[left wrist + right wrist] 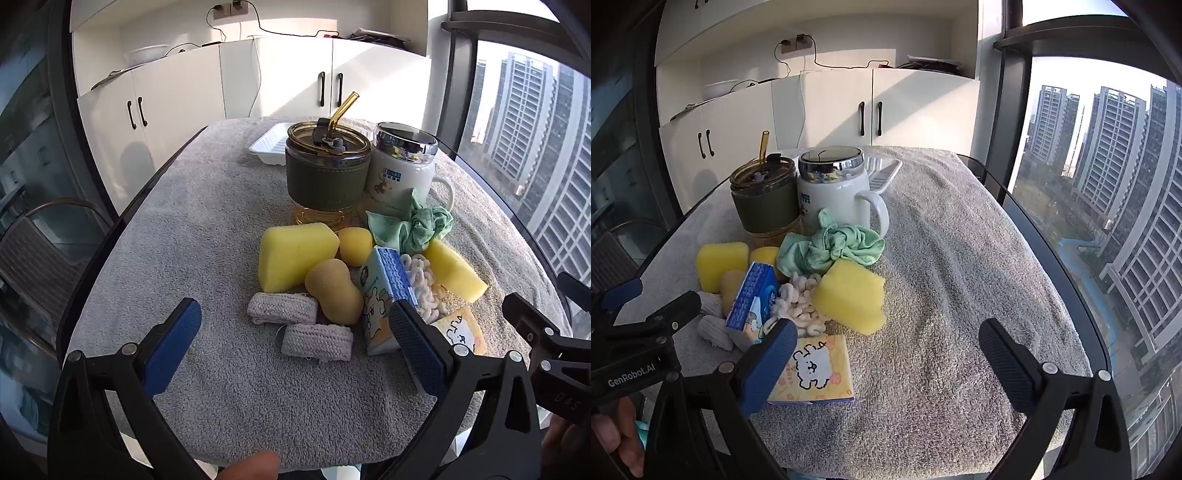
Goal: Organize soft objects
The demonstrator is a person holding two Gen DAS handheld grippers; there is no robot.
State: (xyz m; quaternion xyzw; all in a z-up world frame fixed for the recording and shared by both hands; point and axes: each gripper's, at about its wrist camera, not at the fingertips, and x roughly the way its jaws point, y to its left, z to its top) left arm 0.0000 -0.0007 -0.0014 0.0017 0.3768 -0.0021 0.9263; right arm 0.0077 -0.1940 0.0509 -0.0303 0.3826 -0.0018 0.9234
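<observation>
Both grippers hover low over the near edge of the surface, which is draped in a grey terry towel (pixel 942 295). The left gripper (pixel 295 332) has its jaws spread wide and grips nothing; the right gripper (pixel 886 343) likewise stands wide open and empty.

Nearest the left gripper lie two rolled beige woven cloths (pixel 317 341), one just behind the other. Close to the right gripper's left jaw lies a flat yellow tissue pack (pixel 816 369) printed with a cartoon dog. Just beyond it a blue tissue pack (pixel 384 291) stands tilted on edge, leaning among the pile, with a tangle of white knitted cord (pixel 801 306) beside it.

A tan peanut-shaped sponge (pixel 334 291) rests against the cloths, a small round yellow sponge (pixel 355 245) behind it. A large yellow sponge block (pixel 291 256) sits to the left of the heap, another yellow sponge (pixel 851 297) to the right. A crumpled mint-green cloth (pixel 831 247) lies behind them, touching a white lidded mug (pixel 834 192). Beside the mug stands an amber glass tumbler (pixel 327 173) with an olive sleeve and straw. Farthest back lies a white plastic tray (pixel 267 146).
</observation>
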